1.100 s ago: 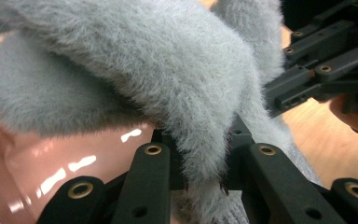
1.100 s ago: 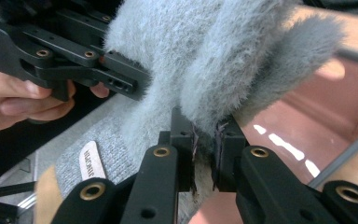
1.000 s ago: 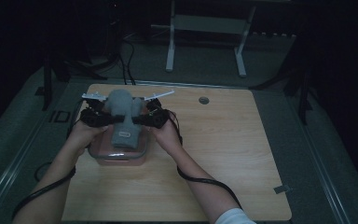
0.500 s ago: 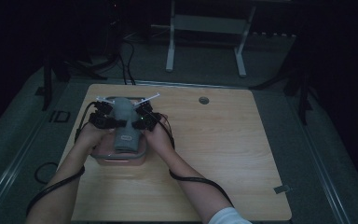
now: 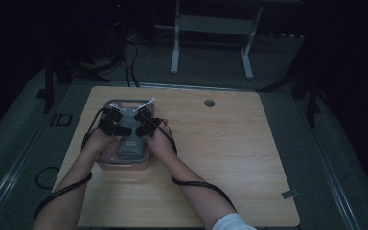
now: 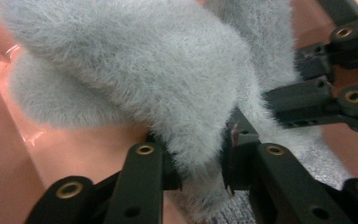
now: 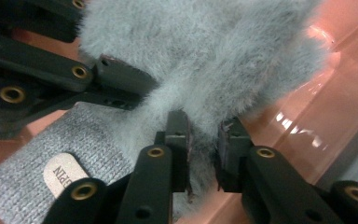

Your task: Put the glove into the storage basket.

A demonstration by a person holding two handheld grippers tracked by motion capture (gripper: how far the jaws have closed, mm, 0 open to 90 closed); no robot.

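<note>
1. High view: we see the left tool [image 5: 111, 125] and the right tool [image 5: 143, 125] side by side over a clear, pink-tinted plastic bin [image 5: 106, 162] near the left edge of the pale wood-grain counter [image 5: 230, 158], with a fuzzy grey knitted garment [image 5: 130, 146] lying inside that bin.
2. In the left gripper view, the left tool [image 6: 200, 161] has its black jaws narrowly set around a tuft of the long-haired grey pile [image 6: 168, 88]. The jaws have just been opening a little, with the fabric between them, so we judge the pinch is loosening rather than firm.
3. In the right gripper view, the right tool [image 7: 203, 140] stands the same way: jaws close together with a fold of the fuzzy garment [image 7: 200, 56] between them, and they too have just been opening slightly.
4. We judge that the two tools grip opposite sides of the garment so that it goes down flat into the bin instead of bunching at one end.
5. The garment has two textures: a soft, hairy grey pile, and a flatter ribbed knit part carrying a small oval tan label [image 7: 63, 173].
6. The bin's wall [image 7: 307, 116] is smooth, glossy and translucent, catching bright reflections.
</note>
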